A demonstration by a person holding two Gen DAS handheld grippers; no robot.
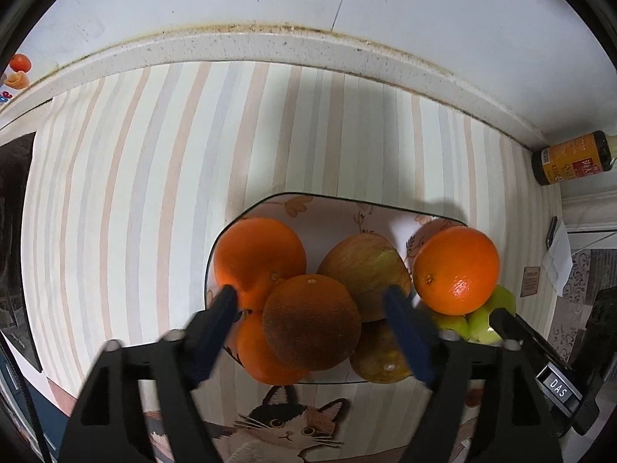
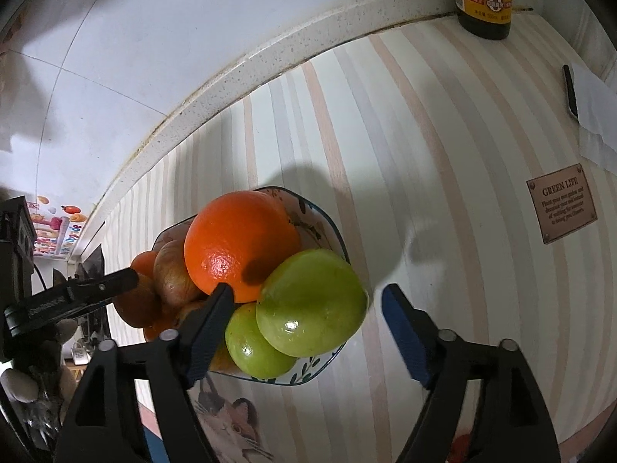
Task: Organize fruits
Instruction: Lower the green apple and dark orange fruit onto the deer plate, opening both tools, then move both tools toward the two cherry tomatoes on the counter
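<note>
Fingers of both the left gripper (image 1: 312,332) and right gripper (image 2: 308,324) gape wide, empty, over the heaped fruit plate (image 1: 331,208).

A striped cloth (image 1: 127,177) covers the counter (image 1: 270,44). On it stand a fruit-filled plate (image 1: 331,208) and a sauce bottle (image 1: 570,158) in the corner.

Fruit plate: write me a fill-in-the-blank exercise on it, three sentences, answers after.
1. Both green apples sit on the plate beside a bright ____.
2. The left gripper is open around a dull ____.
3. By the wall stands a dark ____ with a yellow label.

Answers: orange; orange; bottle
</note>
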